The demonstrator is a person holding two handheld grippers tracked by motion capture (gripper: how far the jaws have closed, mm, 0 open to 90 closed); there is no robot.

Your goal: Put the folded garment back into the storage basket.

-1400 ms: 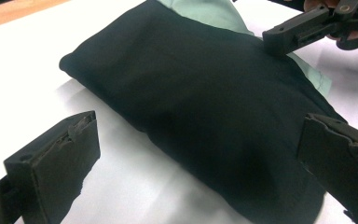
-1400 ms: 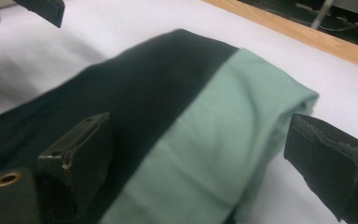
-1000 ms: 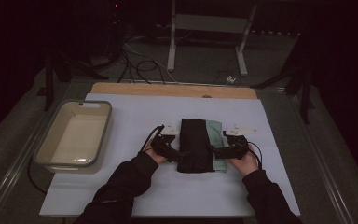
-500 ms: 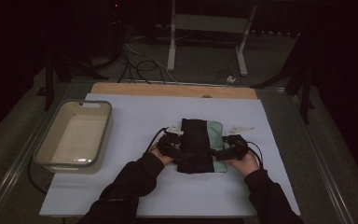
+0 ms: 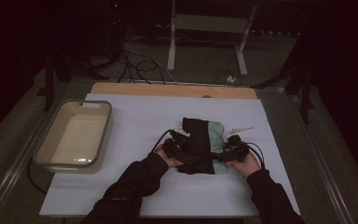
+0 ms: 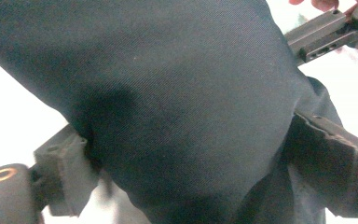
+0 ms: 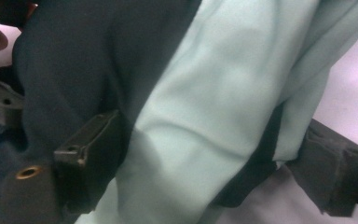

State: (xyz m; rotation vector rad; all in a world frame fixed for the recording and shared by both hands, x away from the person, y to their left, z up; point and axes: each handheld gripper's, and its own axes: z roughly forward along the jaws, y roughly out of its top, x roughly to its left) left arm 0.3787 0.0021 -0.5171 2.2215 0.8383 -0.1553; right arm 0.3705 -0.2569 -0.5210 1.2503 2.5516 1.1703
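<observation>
Garment: a folded black and mint-green garment is lying on the white table mat, toward 5 o'clock of its centre.
Left gripper: the left gripper is being held at the garment's 9 o'clock edge; in the left gripper view black cloth is bulging between jaws kept wide apart.
Right gripper: the right gripper is being held at the 3 o'clock edge; its jaws are spread wide around mint cloth.
Tub: an empty cream tub is sitting well apart, at 9 o'clock.
</observation>
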